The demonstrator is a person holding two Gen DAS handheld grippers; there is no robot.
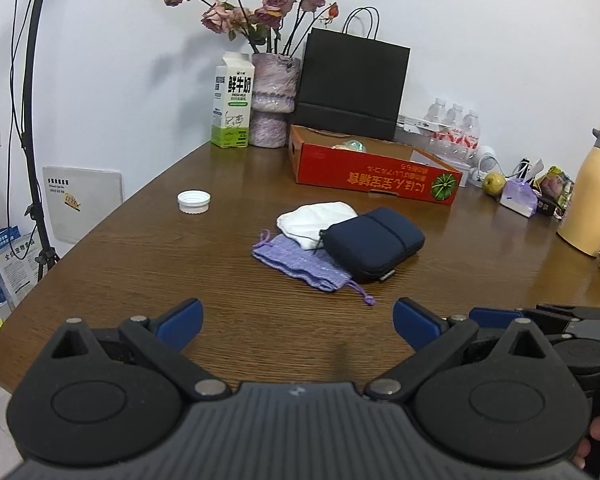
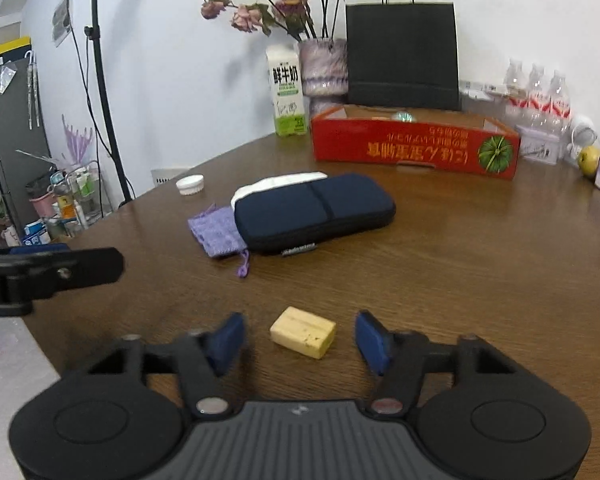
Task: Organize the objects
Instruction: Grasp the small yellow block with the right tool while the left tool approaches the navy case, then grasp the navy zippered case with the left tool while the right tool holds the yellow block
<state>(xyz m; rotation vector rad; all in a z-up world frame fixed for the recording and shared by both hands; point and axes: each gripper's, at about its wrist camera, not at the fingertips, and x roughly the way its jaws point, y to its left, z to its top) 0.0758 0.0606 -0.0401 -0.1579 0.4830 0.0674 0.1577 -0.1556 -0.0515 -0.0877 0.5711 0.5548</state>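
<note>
Claws both apart: our right claw [image 2: 300,336] straddles a yellow block [image 2: 303,337] without touching; left claw [image 1: 298,320] empty.

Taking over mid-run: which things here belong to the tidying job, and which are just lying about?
Likely the job:
yellow block between the open right gripper
navy case
purple pouch
white cloth
white cap
red box

Probably background:
milk carton
vase
black bag
</note>
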